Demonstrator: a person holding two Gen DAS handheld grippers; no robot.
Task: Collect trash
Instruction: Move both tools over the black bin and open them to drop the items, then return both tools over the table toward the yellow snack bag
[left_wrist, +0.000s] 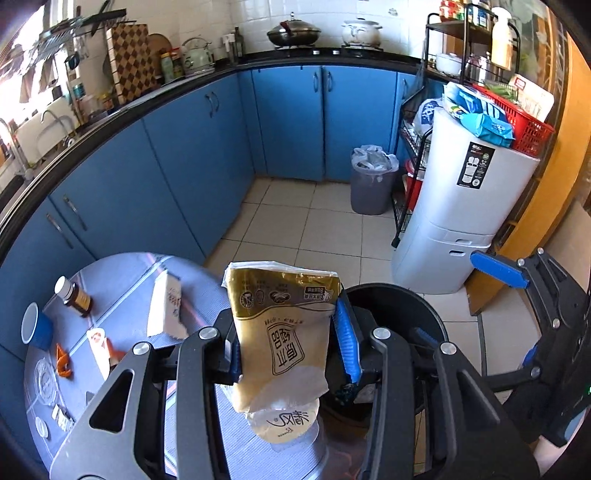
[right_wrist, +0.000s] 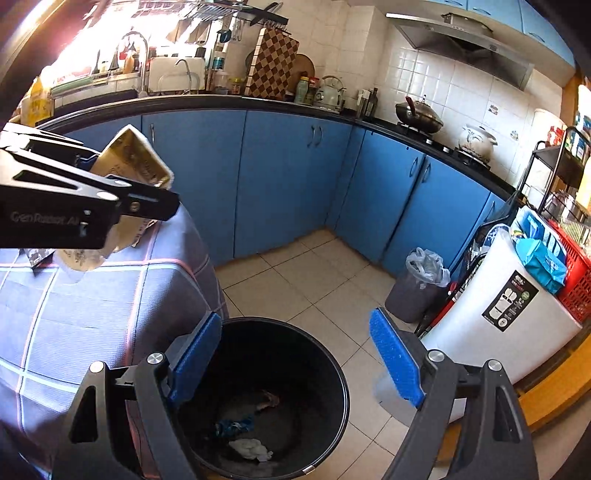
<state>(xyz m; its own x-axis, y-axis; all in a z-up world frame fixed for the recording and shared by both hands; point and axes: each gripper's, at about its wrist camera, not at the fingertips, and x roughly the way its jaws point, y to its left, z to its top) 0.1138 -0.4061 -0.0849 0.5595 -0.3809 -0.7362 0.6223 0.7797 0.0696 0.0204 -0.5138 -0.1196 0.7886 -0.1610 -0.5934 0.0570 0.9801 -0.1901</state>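
Observation:
My left gripper (left_wrist: 291, 339) is shut on a gold and white tissue wrapper (left_wrist: 282, 317) and holds it up at the table's edge, beside the black bin (left_wrist: 406, 295). The wrapper also shows in the right wrist view (right_wrist: 135, 158), held by the left gripper (right_wrist: 155, 199). My right gripper (right_wrist: 295, 358) is open and empty, directly above the black bin (right_wrist: 325, 354), which holds a white crumpled tissue (right_wrist: 251, 448), a blue scrap and a brown scrap. The right gripper also shows at the right of the left wrist view (left_wrist: 517, 306).
The blue checked table (left_wrist: 122, 280) bears a white tissue pack (left_wrist: 166, 306), a brown pill bottle (left_wrist: 74, 295), a blue cup (left_wrist: 35, 326), orange scraps (left_wrist: 62, 362) and small wrappers. A grey lined bin (left_wrist: 371, 181), a white cabinet (left_wrist: 469, 206) and blue cupboards (right_wrist: 280, 177) surround the tiled floor.

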